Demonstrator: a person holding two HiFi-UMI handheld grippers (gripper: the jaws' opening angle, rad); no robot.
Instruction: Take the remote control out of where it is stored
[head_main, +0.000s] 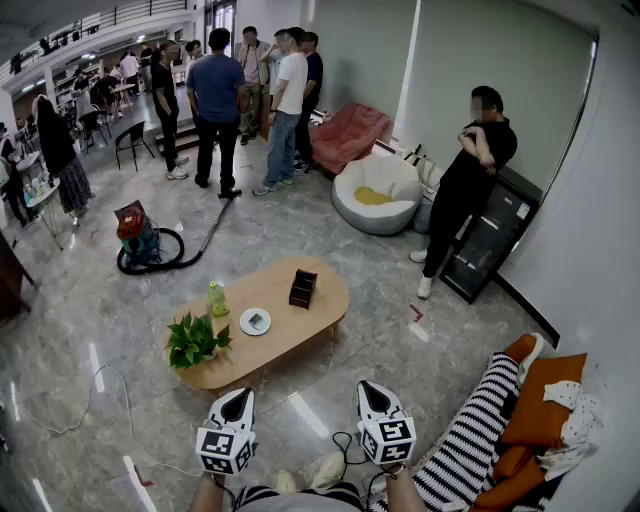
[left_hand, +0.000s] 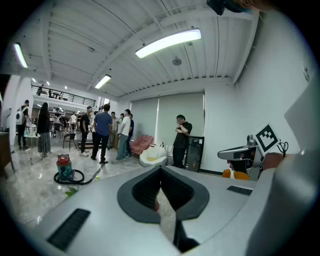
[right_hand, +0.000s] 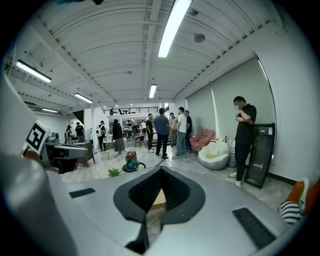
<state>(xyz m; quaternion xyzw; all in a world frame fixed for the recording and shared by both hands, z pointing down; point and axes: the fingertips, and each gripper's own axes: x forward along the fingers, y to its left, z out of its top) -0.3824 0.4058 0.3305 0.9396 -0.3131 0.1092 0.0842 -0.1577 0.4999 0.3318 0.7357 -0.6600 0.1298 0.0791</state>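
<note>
- Black-and-white square markers sit on each gripper's cube; nothing else is legible.
- A dark storage box (head_main: 303, 288) stands at the far right end of the oval wooden coffee table (head_main: 300, 330). Any remote control in it is too small to make out.
- Further left on the table are a white plate (head_main: 255, 321), a green bottle (head_main: 217, 298) and a potted plant (head_main: 195, 340) at the near left end.
- The left gripper (head_main: 242, 393) is closed and empty, and the right gripper (head_main: 366, 386) is the same. Both are well short of the table.
- Around them are a glossy marble floor (head_main: 400, 290), a vacuum cleaner (head_main: 140, 238), a white beanbag (head_main: 378, 193) and people standing.
</note>
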